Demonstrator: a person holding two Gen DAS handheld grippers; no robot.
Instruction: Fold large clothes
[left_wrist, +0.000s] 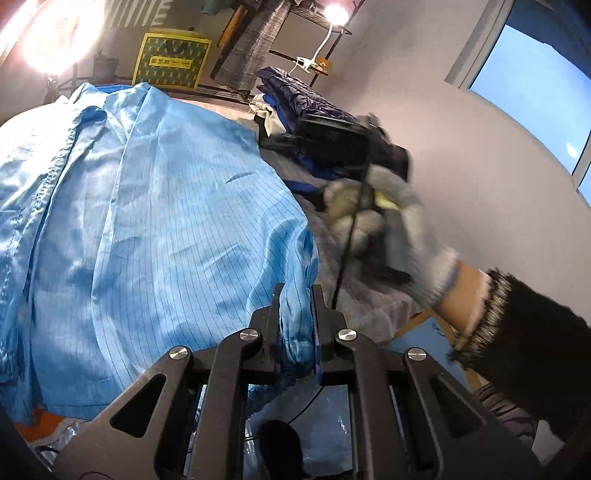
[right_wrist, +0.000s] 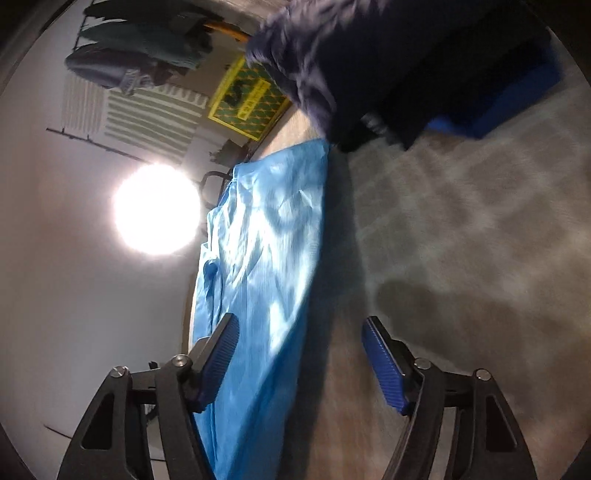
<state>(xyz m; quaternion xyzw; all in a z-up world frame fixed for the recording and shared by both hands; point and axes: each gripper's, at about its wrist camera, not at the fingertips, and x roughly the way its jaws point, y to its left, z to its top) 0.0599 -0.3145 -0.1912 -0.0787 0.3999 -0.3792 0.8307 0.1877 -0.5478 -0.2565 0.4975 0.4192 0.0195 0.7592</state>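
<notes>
The yellow box (left_wrist: 170, 61) against the far wall carries a green patterned panel with a yellow label; its writing is too small to read, and no other lettering shows. A light blue coat (left_wrist: 155, 221) with thin dark pinstripes lies spread on a grey-covered table (right_wrist: 461, 221), collar toward the far end. The left gripper (left_wrist: 297, 321) is pressed together, pinching a bunched edge of the coat at the table's near side. The right gripper (right_wrist: 301, 354) is spread wide with nothing between its blue pads (right_wrist: 380, 363); it hangs over the coat's long straight edge, one finger above the blue cloth and the other above bare table. In the left view a gloved hand (left_wrist: 391, 221) holding that gripper is blurred, beside a pile of dark clothes (left_wrist: 306, 99) at the far end. Right of the coat's edge the grey table lies open up to the pile. A bright lamp (right_wrist: 157, 208) glares beyond the coat's other side.
</notes>
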